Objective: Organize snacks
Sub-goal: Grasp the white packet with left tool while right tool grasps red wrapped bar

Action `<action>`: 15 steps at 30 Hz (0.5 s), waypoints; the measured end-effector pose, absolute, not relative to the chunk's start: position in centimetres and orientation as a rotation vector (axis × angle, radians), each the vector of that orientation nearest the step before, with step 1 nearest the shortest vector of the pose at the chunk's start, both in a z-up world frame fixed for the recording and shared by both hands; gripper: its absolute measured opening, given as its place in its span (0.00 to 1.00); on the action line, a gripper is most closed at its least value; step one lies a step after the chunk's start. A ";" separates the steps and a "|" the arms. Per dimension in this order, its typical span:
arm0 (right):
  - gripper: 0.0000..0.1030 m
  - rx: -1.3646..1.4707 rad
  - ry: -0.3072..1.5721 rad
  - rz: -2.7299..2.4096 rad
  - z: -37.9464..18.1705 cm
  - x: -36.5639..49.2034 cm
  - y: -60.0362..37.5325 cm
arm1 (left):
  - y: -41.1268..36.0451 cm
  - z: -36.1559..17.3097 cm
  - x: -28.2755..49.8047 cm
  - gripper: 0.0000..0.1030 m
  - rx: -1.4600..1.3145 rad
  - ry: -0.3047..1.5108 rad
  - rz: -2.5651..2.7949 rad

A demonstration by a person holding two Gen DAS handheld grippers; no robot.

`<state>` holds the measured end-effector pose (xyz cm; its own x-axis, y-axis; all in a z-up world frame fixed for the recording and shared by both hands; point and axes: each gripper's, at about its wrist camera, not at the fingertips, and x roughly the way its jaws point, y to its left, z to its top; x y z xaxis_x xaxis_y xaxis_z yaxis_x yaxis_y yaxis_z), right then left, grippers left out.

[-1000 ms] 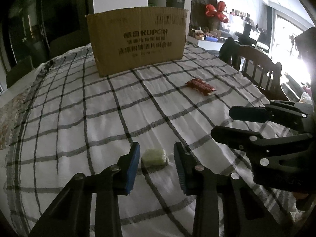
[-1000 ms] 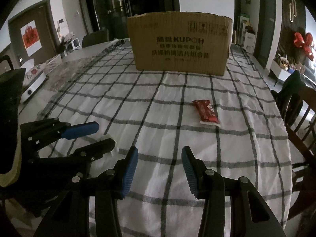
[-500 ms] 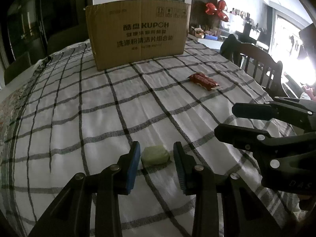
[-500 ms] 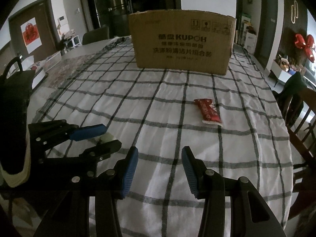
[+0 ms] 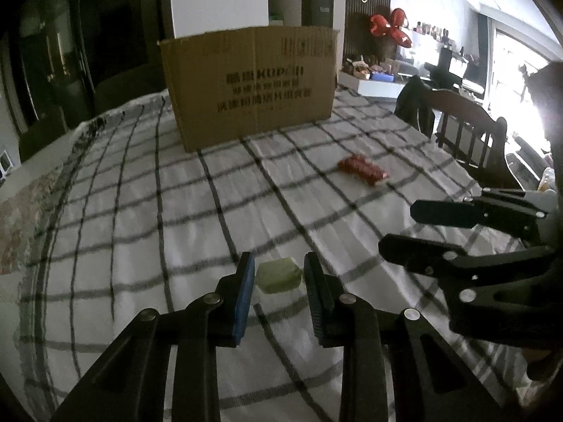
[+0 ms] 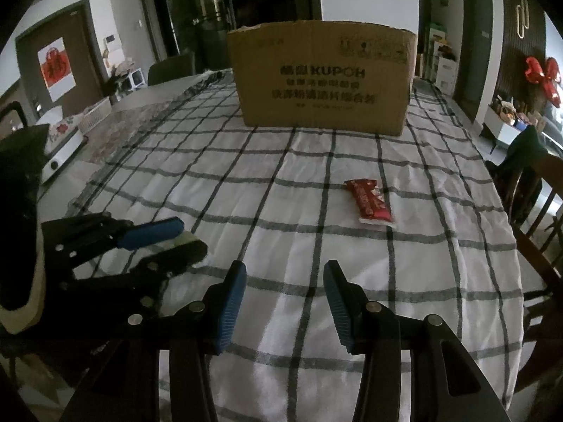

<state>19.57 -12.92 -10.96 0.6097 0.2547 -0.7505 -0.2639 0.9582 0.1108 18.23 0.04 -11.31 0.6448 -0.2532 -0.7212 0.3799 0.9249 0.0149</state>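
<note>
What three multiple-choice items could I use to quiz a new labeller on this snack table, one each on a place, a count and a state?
1. Where does the pale green snack lie?
A. Between the left gripper's fingers
B. Inside the cardboard box
C. On the chair

2. How many loose snacks show on the checked tablecloth?
A. Five
B. Two
C. None

3. What is between the right gripper's fingers?
A. The red packet
B. A cup
C. Nothing but cloth

Key:
1. A: the left wrist view shows it on the cloth between the closing blue pads, with slim gaps either side.
2. B: only the green piece and the red packet are visible.
3. C: the right wrist view shows bare cloth in the gap, the red packet lying farther off.
</note>
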 end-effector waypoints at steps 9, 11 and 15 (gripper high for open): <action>0.45 0.004 0.797 0.233 -10.2 22.0 -15.5 | -1.7 -9.2 20.2 0.28 0.161 0.738 -0.339; 0.45 0.001 0.784 0.213 -10.1 22.9 -15.9 | -2.1 -9.1 20.7 0.28 0.166 0.738 -0.337; 0.45 -0.012 0.772 0.201 -10.0 24.9 -16.6 | -3.0 -9.5 21.7 0.28 0.178 0.741 -0.348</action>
